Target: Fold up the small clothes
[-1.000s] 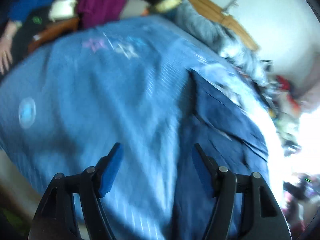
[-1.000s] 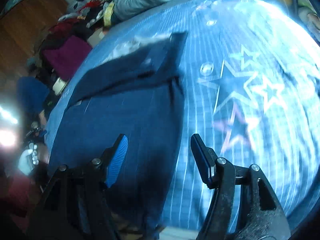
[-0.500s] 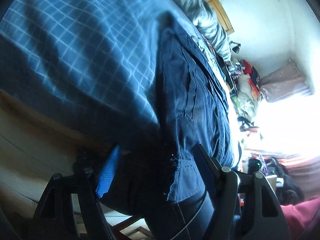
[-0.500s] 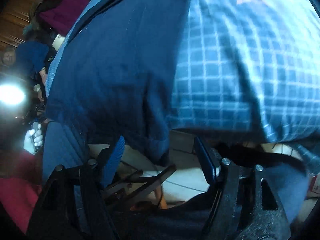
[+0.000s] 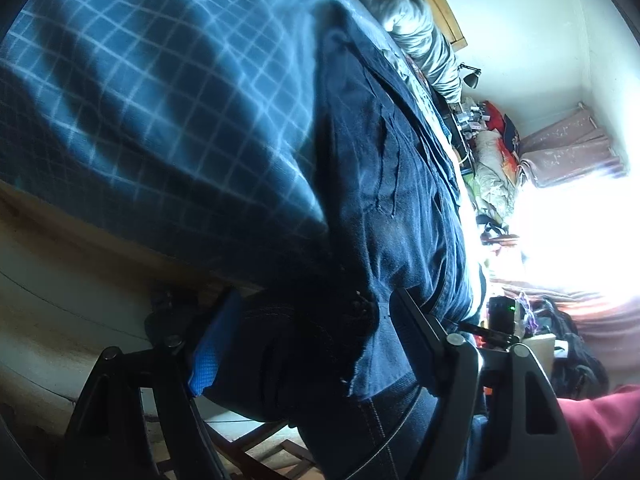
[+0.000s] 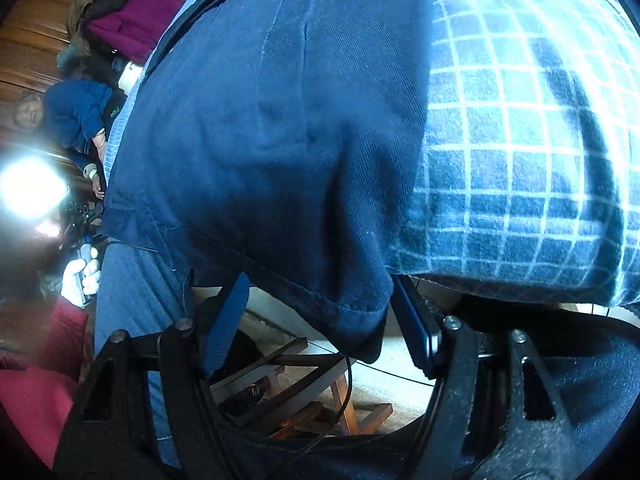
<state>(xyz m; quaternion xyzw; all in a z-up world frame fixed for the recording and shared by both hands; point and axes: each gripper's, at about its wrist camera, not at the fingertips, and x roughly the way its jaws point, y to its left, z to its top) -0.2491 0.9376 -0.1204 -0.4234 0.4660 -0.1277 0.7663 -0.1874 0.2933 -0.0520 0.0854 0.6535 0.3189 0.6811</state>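
Observation:
A dark navy garment (image 5: 400, 184) lies flat on the blue checked bed cover (image 5: 160, 100), and its lower end hangs over the bed's near edge. In the left wrist view my left gripper (image 5: 312, 340) is open, with the garment's frayed hem corner hanging between its fingers. The right wrist view shows the same garment (image 6: 260, 140) on the cover (image 6: 520, 160). There my right gripper (image 6: 320, 320) is open too, and the stitched hem corner dips between its blue pads. Neither gripper has closed on the cloth.
A grey duvet (image 5: 416, 32) lies along the far side of the bed. Wooden slats (image 6: 304, 384) show on the floor under the bed's edge. A person in blue (image 6: 76, 116) and purple cloth (image 6: 136, 24) are beyond the bed. Clutter sits by the bright window (image 5: 568, 232).
Both grippers have dropped from above the bed to its near edge and now straddle the garment's hanging hem. Over the last half second they edged slightly closer.

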